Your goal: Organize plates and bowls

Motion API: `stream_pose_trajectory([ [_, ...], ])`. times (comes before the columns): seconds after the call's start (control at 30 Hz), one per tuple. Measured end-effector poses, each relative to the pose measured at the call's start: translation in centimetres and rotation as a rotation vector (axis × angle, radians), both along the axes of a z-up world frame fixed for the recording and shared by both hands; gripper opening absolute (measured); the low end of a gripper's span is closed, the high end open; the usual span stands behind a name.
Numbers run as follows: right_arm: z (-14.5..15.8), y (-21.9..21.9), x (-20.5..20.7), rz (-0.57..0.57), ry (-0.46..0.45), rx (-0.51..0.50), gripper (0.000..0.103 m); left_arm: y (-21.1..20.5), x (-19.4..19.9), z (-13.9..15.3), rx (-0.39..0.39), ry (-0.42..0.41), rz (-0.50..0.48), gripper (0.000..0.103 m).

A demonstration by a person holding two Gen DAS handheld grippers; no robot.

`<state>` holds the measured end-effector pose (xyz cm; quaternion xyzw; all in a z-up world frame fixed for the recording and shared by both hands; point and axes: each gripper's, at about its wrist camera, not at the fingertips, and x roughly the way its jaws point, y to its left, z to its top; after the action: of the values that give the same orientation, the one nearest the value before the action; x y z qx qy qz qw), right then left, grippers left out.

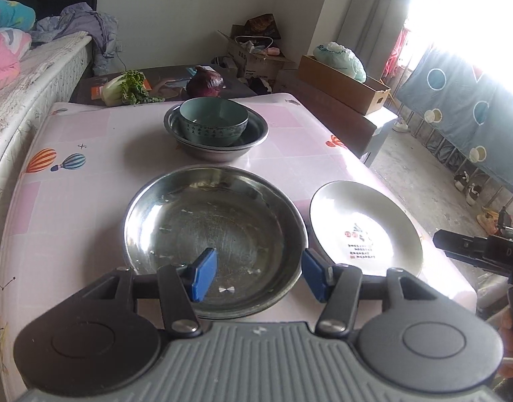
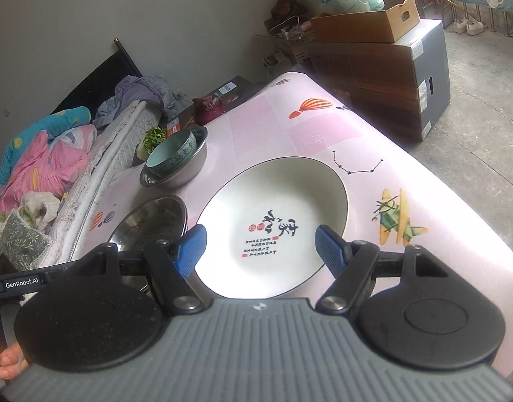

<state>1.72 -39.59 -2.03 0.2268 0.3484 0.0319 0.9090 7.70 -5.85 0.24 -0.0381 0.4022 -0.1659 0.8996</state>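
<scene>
Blue-padded left hand-held gripper (image 1: 256, 273) over round steel plate (image 1: 216, 234).

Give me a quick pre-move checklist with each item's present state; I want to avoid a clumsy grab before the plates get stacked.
1. Left claw open and empty: ok.
2. Right claw open and empty: ok.
3. Steel plate bare inside, nothing to spill: ok.
4. White plate empty and flat on the table: ok.
5. Green bowl already nested in the steel bowl: ok.
6. Pads in contact with any rim: cannot tell; both claws seem to hover above their plates.
</scene>
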Motion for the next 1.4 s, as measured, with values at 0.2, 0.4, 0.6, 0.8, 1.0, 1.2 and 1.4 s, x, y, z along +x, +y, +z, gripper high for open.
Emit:
stream_pose_trajectory([
  [0.2, -2.2, -5.4, -1.4, 0.019, 0.034, 0.033, 0.071, -5.1, -1.0, -1.9, -0.01, -0.008, -0.069, 0.055],
  [0.4, -4.2, -8.5, 0.1, 0.076, 0.056, 0.045, 0.06, -8.1, -0.8, -4.9, -0.026, 0.01, -0.041, 0.045],
  [0.6, -5.9, -9.9, 3.5, 0.122, 0.062, 0.098, 0.049, -8.4, 0.0, -6.5, -0.112, 0.026, 0.04, 0.044],
  [0.8, -7.6, -10.3, 6.8, 0.126, 0.08, 0.121, 0.037, -9.5, 0.2, -7.3, -0.124, 0.022, 0.078, 0.044],
  [1.0, -8.3, -10.3, 9.4, 0.146, 0.071, 0.142, 0.029, -10.4, 0.9, -8.1, -0.099, 0.025, 0.08, 0.029],
  [1.2, -8.7, -9.4, 11.4, 0.185, 0.082, 0.147, 0.017, -10.4, 1.4, -8.5, -0.113, 0.039, 0.086, 0.025],
  [1.4, -8.4, -7.9, 11.1, 0.212, 0.097, 0.129, 0.015, -10.3, 1.3, -8.3, -0.106, 0.047, 0.084, 0.024],
])
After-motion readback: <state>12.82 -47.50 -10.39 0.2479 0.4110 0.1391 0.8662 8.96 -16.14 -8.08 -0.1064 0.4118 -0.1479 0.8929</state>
